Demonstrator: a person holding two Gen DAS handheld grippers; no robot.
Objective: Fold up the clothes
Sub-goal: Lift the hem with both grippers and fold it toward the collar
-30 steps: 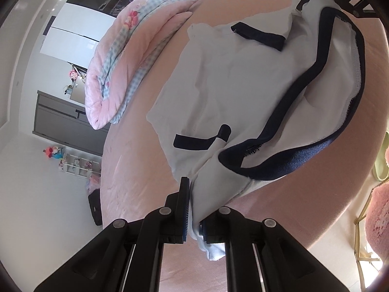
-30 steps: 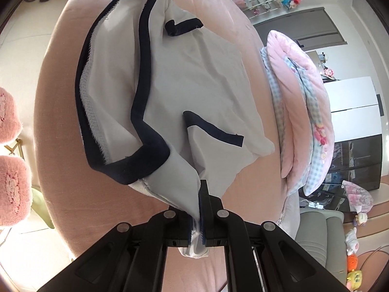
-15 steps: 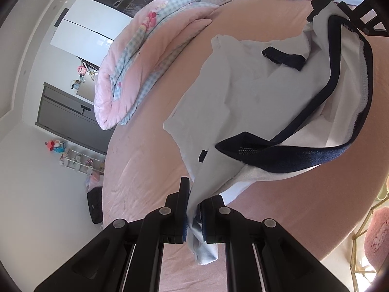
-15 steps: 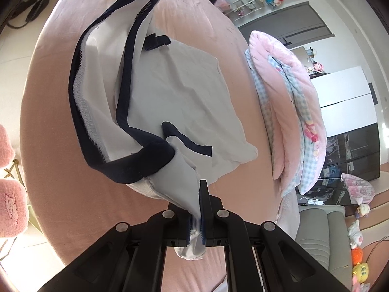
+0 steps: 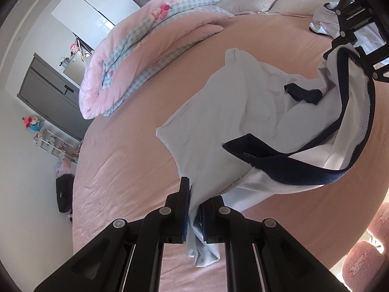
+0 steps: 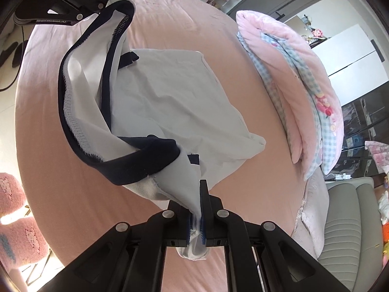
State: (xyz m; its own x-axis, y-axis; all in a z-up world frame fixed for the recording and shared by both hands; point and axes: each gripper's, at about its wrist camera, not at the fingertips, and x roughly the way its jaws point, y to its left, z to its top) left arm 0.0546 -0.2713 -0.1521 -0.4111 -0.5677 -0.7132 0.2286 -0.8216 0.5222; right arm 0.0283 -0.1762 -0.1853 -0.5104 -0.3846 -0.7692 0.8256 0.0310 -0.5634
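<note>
We are lifting the pale grey shorts [image 5: 218, 112] by their navy waistband [image 5: 287, 170] corners, left gripper [image 5: 193, 209] and right gripper [image 6: 198, 209] each clamped on cloth. They are hanging limp and light, legs trailing on the pink bed [image 5: 126, 165], so we are judging the thicker waistband the surest hold.

pale grey garment [image 5: 233, 112], navy trim, pink bedsheet [image 6: 170, 12]
</note>
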